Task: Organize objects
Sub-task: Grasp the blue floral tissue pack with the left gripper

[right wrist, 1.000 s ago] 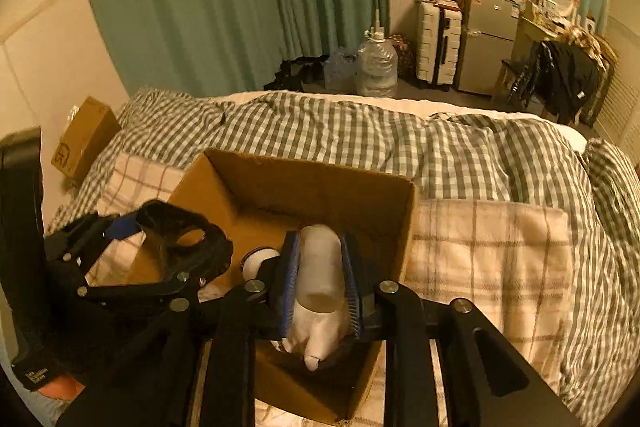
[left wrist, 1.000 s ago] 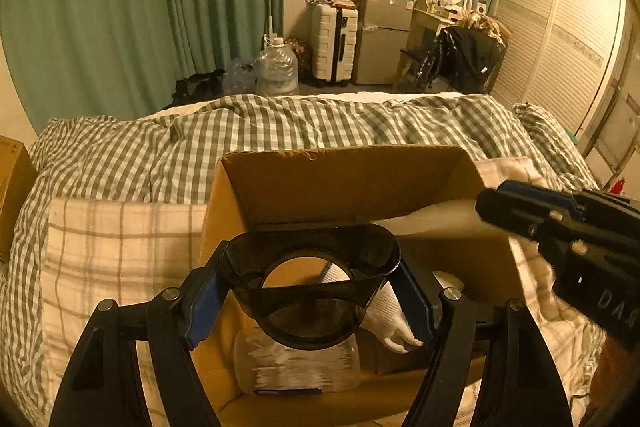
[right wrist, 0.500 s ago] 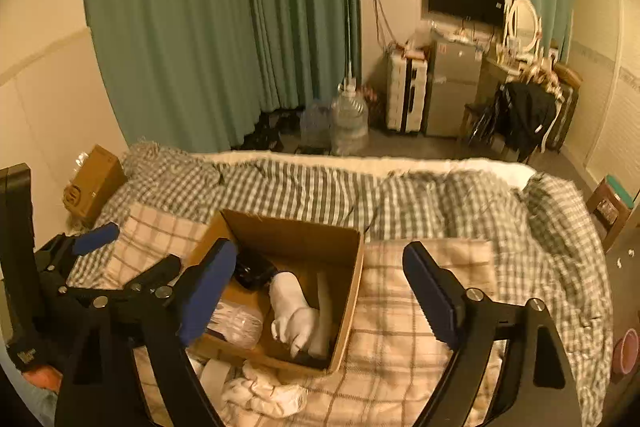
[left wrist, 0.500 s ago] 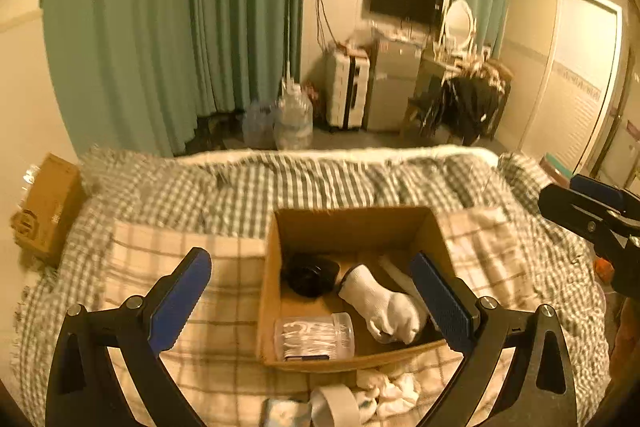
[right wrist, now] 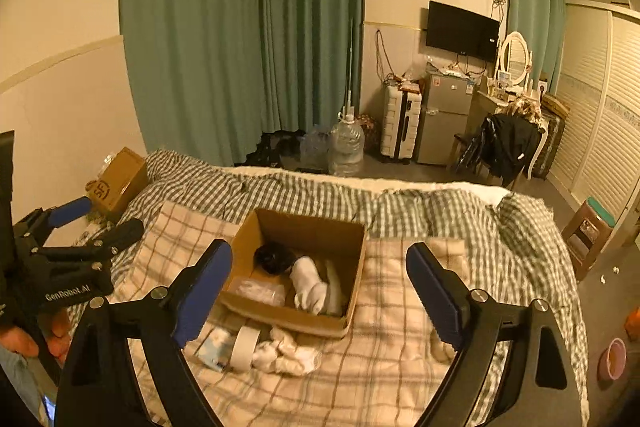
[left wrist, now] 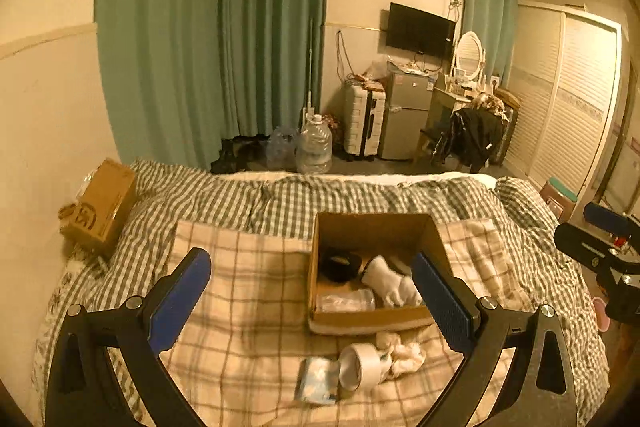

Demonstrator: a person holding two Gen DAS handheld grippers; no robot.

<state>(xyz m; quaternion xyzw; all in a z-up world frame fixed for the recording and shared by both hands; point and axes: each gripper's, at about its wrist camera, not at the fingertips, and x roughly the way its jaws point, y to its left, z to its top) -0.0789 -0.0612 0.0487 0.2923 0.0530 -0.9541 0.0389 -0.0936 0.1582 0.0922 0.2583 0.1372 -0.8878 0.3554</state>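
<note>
An open cardboard box [left wrist: 376, 225] [right wrist: 356, 267] sits on a plaid blanket on the bed. Inside lie a black round container [left wrist: 340, 264] [right wrist: 274, 257], white socks [left wrist: 390, 283] [right wrist: 310, 285] and a clear plastic tub [left wrist: 346, 301] [right wrist: 260, 291]. In front of the box lie a tape roll [left wrist: 360, 365] [right wrist: 245, 343], a small blue-white packet [left wrist: 318, 381] [right wrist: 214, 345] and a crumpled white cloth [left wrist: 402, 349] [right wrist: 286, 351]. My left gripper [left wrist: 312, 301] [right wrist: 80, 223] is open and empty, held high above the bed. My right gripper [right wrist: 320, 291] [left wrist: 596, 231] is open and empty too.
A second cardboard box [left wrist: 102, 207] [right wrist: 120, 179] rests at the bed's left edge by the wall. Beyond the bed are water jugs [left wrist: 316, 149], a suitcase [left wrist: 362, 125], a small fridge [left wrist: 404, 115] and a chair with dark clothes [left wrist: 474, 137]. A stool [right wrist: 590, 231] stands right.
Both grippers opened: the left let go of the black container, the right of the white socks, into the box. Both then pulled up and back from the box.
</note>
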